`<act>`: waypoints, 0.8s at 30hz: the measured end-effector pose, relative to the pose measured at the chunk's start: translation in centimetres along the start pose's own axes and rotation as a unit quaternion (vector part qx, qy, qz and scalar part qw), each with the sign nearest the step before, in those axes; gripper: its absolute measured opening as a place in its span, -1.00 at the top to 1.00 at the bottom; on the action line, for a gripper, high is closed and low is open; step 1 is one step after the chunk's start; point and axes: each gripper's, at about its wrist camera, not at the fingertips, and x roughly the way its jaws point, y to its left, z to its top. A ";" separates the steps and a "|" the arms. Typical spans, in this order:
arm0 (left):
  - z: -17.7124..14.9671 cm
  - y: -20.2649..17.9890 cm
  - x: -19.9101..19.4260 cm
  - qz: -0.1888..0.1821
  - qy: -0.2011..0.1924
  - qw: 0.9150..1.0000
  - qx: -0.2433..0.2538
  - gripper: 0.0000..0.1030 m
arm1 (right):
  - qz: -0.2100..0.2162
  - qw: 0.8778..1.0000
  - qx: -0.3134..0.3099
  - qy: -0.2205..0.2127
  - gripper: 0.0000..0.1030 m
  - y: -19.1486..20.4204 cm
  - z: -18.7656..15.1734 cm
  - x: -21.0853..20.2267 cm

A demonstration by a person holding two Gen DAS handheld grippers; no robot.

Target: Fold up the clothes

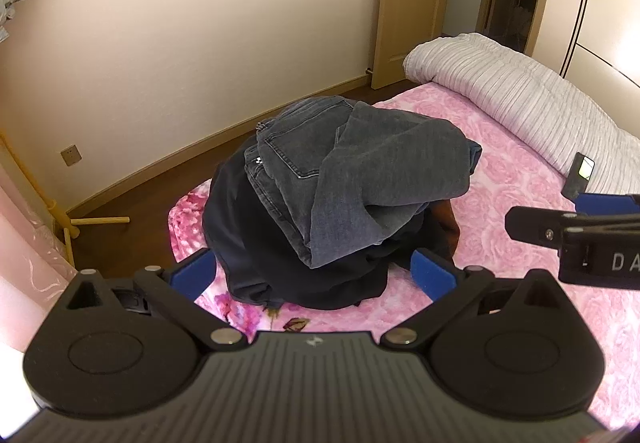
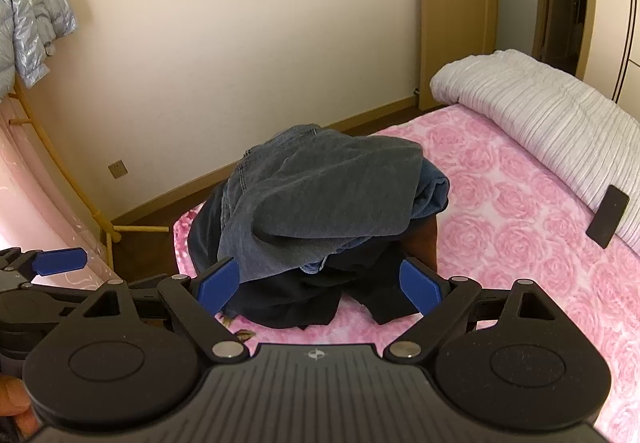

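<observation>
Clothes lie heaped near the bed's near-left corner, and both grippers hover just short of the heap with nothing in them. The left gripper (image 1: 312,275) has its blue pads (image 1: 432,275) spread wide, one to either side of the pile's near edge, not touching any cloth that I can make out. The right gripper (image 2: 320,281) is likewise spread wide and empty, its left pad just beside the hanging edge of the grey denim; whether it touches is unclear. In the left wrist view the right gripper enters from the right edge, well to the right of the pile; in the right wrist view the left gripper's blue pad shows at the far left edge.

Just beyond the fingers, the grey jeans (image 1: 352,171) top the pile, a back pocket facing up on the left and a leg folded loosely over the right side. Under them sits a black garment (image 1: 248,243) spilling toward the near edge, with a bit of blue denim (image 2: 434,191) and a brown cloth (image 1: 448,223) poking out on the right.

All rest on the pink rose-patterned bedspread (image 2: 500,203). Farther right, a rolled pale striped quilt (image 2: 540,107) runs along the bed, with a dark phone (image 2: 608,215) leaning against it. Beyond the bed stand a cream wall, a wooden door (image 1: 400,3) and, at far left, a silver jacket (image 2: 28,23) hanging from a wooden rack (image 2: 80,183).
</observation>
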 end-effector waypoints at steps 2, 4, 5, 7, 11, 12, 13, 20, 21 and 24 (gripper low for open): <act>0.0 0.0 0.1 -0.006 0.002 1.000 -0.002 -0.99 | -0.001 1.000 -0.001 0.004 -0.74 0.1 0.0 0.2; -0.3 0.4 0.2 -0.018 0.004 1.000 -0.015 -0.99 | -0.003 1.000 -0.001 0.008 -0.74 0.2 0.1 0.3; -0.3 0.7 0.2 -0.022 0.005 1.000 -0.020 -0.99 | -0.004 1.000 -0.001 0.011 -0.74 0.2 0.1 0.4; -0.3 1.1 0.2 -0.027 0.008 0.999 -0.023 -0.99 | -0.005 1.000 -0.002 0.015 -0.74 0.3 0.2 0.6; -0.6 0.5 0.3 -0.016 0.008 1.000 -0.012 -0.99 | 0.001 1.000 0.001 0.010 -0.74 0.2 -0.2 0.4; -0.6 0.6 0.4 -0.017 0.009 1.000 -0.014 -0.99 | 0.002 1.000 0.002 0.010 -0.74 0.3 -0.3 0.6; -0.6 0.6 0.4 -0.017 0.009 1.000 -0.015 -0.99 | 0.002 1.000 0.004 0.009 -0.74 0.3 -0.4 0.7; -0.9 0.7 0.0 -0.016 0.009 1.000 -0.016 -0.99 | 0.006 1.000 0.005 0.008 -0.74 0.2 -0.6 0.6; -0.9 0.7 0.0 -0.016 0.010 1.000 -0.017 -0.99 | 0.007 1.000 0.005 0.008 -0.74 0.2 -0.6 0.6; -0.9 0.7 0.0 -0.015 0.011 1.000 -0.017 -0.99 | 0.009 1.000 0.006 0.008 -0.74 0.2 -0.7 0.5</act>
